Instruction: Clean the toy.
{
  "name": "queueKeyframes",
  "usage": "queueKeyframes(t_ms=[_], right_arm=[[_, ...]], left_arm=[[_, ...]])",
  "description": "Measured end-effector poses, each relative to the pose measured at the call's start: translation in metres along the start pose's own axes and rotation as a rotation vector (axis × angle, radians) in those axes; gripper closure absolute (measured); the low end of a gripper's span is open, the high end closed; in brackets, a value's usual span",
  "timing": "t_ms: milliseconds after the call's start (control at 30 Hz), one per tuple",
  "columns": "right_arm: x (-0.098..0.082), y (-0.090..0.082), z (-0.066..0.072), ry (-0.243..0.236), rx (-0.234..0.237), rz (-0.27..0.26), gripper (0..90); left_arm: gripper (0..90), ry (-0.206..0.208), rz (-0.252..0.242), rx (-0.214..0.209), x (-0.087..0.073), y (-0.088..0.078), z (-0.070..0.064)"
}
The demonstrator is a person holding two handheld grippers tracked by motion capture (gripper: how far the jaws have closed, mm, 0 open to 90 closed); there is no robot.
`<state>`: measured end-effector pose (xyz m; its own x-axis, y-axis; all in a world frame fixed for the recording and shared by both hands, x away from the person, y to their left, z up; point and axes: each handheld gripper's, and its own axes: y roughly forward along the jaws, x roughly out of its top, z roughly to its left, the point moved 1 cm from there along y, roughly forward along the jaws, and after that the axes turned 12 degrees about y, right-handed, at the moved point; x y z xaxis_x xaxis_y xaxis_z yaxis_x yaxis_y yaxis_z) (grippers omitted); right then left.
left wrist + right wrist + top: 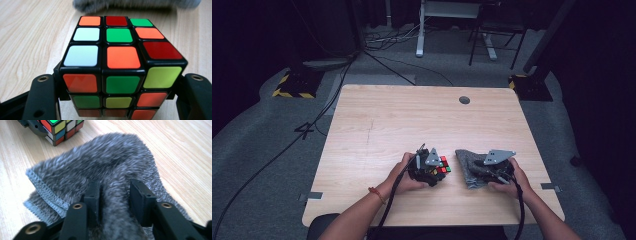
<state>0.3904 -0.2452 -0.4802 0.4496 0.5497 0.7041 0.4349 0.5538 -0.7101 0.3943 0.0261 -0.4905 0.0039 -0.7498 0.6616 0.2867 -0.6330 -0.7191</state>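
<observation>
Dark room, grey carpet, cables trailing across the floor behind a light wooden table [422, 120]. Near the front edge, the person's left gripper [428, 169] has its jaws clamped on the two sides of a scrambled puzzle cube [120, 67]; the cube is low over the tabletop, contact with it cannot be told. Just to its right lies a crumpled grey fuzzy cloth [100, 170] on the table. The right gripper [113, 200] sits over it, jaws partly apart, a ridge of cloth between them, pads not visibly pressing. Cube and cloth close together, not touching.
</observation>
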Motion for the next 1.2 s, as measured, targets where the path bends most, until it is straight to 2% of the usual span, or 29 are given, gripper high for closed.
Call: queueKeyframes(t_ms=[267, 567, 733, 867, 1000, 1067, 1200], right_arm=[[0.000, -0.003, 0.002, 0.006, 0.008, -0.017, 50.8], [0.002, -0.005, 0.008, -0.016, 0.014, -0.030, 49.3], [0.003, -0.007, 0.008, -0.016, 0.004, -0.036, 47.5], [0.006, -0.014, 0.011, -0.024, -0.017, -0.062, 46.3], [0.011, -0.023, 0.018, -0.035, -0.021, -0.110, 46.0], [0.014, -0.025, 0.023, -0.048, -0.002, -0.121, 46.6], [0.014, -0.020, 0.036, -0.071, 0.042, -0.104, 46.4]], left_arm=[[31.6, 0.013, 0.023, -0.023, -0.003, 0.000, -0.002], [31.4, 0.017, 0.031, -0.026, -0.003, -0.002, -0.004], [23.8, 0.023, 0.038, -0.032, -0.002, -0.007, -0.006], [20.6, 0.035, 0.053, -0.051, -0.004, -0.014, -0.010], [18.9, 0.035, 0.070, -0.064, -0.006, -0.020, -0.014], [19.0, 0.033, 0.068, -0.077, -0.007, -0.023, -0.017], [22.1, 0.045, 0.087, -0.074, -0.011, -0.030, -0.025]])
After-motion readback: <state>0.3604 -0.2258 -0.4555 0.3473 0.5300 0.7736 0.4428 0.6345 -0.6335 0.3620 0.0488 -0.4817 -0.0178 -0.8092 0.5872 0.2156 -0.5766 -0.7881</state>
